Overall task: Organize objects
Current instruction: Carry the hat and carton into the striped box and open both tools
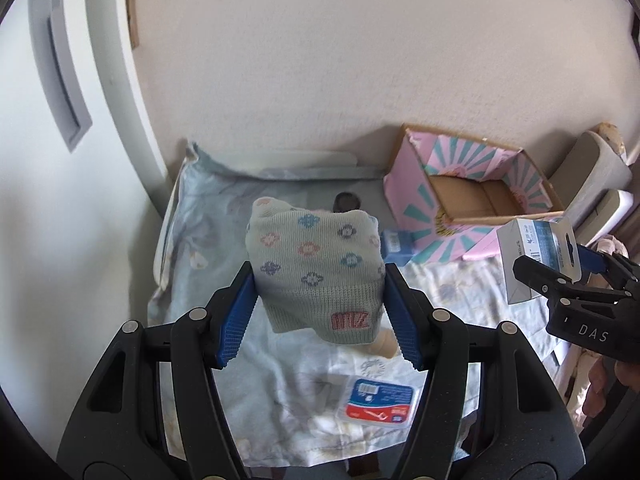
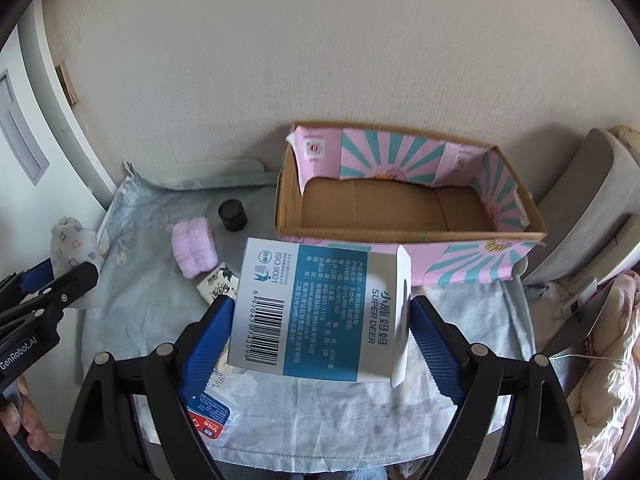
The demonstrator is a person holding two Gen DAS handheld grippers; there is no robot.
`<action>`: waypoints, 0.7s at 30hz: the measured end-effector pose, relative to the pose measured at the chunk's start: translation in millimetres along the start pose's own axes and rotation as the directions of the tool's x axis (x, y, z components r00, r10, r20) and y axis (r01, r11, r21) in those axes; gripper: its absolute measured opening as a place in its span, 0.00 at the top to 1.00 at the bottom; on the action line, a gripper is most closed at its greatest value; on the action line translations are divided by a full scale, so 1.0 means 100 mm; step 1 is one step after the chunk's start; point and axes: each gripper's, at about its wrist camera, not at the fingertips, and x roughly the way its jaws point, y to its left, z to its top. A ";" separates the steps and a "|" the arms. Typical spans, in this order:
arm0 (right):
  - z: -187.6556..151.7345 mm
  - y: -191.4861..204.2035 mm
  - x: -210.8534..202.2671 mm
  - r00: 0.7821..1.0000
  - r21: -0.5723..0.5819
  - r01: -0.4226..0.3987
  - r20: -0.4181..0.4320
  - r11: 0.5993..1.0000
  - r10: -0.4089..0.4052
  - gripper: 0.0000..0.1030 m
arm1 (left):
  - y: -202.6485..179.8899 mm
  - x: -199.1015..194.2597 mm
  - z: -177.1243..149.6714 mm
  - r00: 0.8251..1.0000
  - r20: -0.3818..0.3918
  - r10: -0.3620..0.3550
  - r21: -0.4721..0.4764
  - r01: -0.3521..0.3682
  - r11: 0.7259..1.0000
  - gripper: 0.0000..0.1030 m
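In the left gripper (image 1: 320,312), a patterned grey-green sock (image 1: 316,268).

Black claw (image 1: 320,312) frames, ribbed blue pads (image 2: 210,332) (silver rivets), white lettering.

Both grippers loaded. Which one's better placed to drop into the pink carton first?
Right, probably. The right gripper holds the white box directly before the empty carton; the left gripper, with the socks, sits further aside.
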 end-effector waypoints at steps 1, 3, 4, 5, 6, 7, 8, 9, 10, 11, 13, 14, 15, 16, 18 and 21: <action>0.03 -0.03 -0.04 1.000 -0.006 -0.001 0.008 1.000 0.001 0.17 | -0.05 -0.04 0.04 1.000 0.008 -0.002 0.002 0.002 1.000 0.43; 0.08 -0.10 -0.12 1.000 -0.022 0.004 0.023 1.000 -0.004 0.17 | -0.14 -0.08 0.09 1.000 0.020 -0.003 -0.001 0.003 1.000 0.43; 0.10 -0.13 -0.14 1.000 -0.024 0.005 0.028 1.000 -0.005 0.17 | -0.20 -0.11 0.13 1.000 0.028 -0.006 -0.005 0.006 1.000 0.43; 0.13 -0.18 -0.17 0.999 -0.025 0.005 0.036 1.000 -0.004 0.17 | -0.24 -0.12 0.15 0.999 0.033 -0.009 -0.006 0.009 1.000 0.43; 0.15 -0.24 -0.20 0.999 -0.026 0.006 0.044 1.000 -0.005 0.17 | -0.29 -0.13 0.16 0.999 0.038 -0.010 -0.005 0.010 1.000 0.43; 0.18 -0.29 -0.22 0.999 -0.025 0.008 0.051 1.000 -0.006 0.17 | -0.35 -0.14 0.18 0.999 0.043 -0.011 -0.003 0.011 1.000 0.43; 0.20 -0.34 -0.24 0.998 -0.024 0.010 0.057 1.000 -0.009 0.17 | -0.41 -0.14 0.20 0.999 0.046 -0.013 -0.002 0.013 1.000 0.43; 0.22 -0.39 -0.26 0.998 -0.023 0.011 0.062 1.000 -0.009 0.17 | -0.47 -0.14 0.23 0.999 0.048 -0.014 -0.004 0.014 1.000 0.43; 0.24 -0.46 -0.29 0.998 -0.023 0.011 0.067 1.000 -0.009 0.17 | -0.54 -0.14 0.25 0.999 0.051 -0.016 -0.006 0.017 1.000 0.43; 0.26 -0.52 -0.31 0.997 -0.025 0.012 0.072 1.000 -0.010 0.17 | -0.60 -0.14 0.27 0.998 0.053 -0.019 -0.008 0.020 1.000 0.43; 0.29 -0.63 -0.34 0.996 -0.029 0.019 0.082 0.999 -0.016 0.17 | -0.73 -0.14 0.29 0.998 0.062 -0.020 -0.005 0.021 1.000 0.43; 0.31 -0.68 -0.35 0.996 -0.030 0.022 0.086 0.999 -0.019 0.17 | -0.81 -0.15 0.31 0.998 0.066 -0.021 -0.002 0.021 1.000 0.43; 0.32 -0.76 -0.37 0.996 -0.028 0.023 0.092 0.999 -0.020 0.17 | -0.87 -0.15 0.32 0.997 0.070 -0.022 0.000 0.022 1.000 0.43; 0.33 -0.82 -0.39 0.995 -0.028 0.023 0.095 0.999 -0.021 0.17 | -0.95 -0.15 0.34 0.997 0.075 -0.027 0.000 0.027 1.000 0.43; 0.34 -0.94 -0.42 0.994 -0.029 0.033 0.103 0.999 -0.030 0.17 | -1.07 -0.14 0.38 0.996 0.083 -0.033 0.000 0.033 0.999 0.43; 0.35 -1.11 -0.47 0.992 -0.026 0.052 0.118 0.998 -0.048 0.17 | -1.29 -0.13 0.42 0.994 0.097 -0.046 0.008 0.045 0.999 0.43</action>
